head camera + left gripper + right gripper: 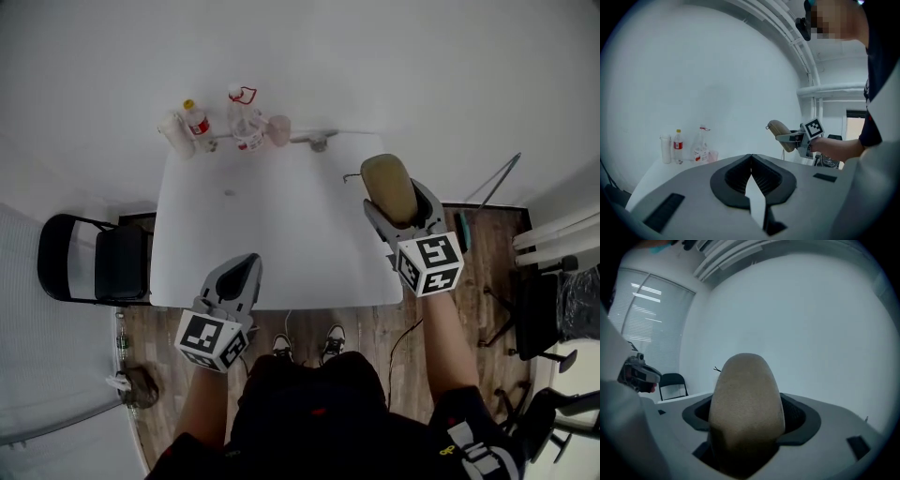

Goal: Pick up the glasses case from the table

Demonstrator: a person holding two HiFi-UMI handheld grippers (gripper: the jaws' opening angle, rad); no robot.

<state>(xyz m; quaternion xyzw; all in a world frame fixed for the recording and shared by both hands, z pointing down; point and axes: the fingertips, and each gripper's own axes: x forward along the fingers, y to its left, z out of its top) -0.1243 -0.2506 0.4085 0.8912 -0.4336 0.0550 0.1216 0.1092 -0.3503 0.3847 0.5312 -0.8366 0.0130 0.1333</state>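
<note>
Glasses case [387,183], tan and oval, is clamped in the right gripper [398,201] over the right edge of the single white table [281,234], which stands against a white wall. Two bottles [196,120] and one pink cup [279,129] stand at the table's far edge, and one black chair [94,262] sits at the left on the wood floor.

In the left gripper view, the left gripper [751,161] has its jaws pressed together with nothing between them. The case hangs off to its right, above the tabletop.

In the right gripper view, both jaws squeeze the case from either side.
</note>
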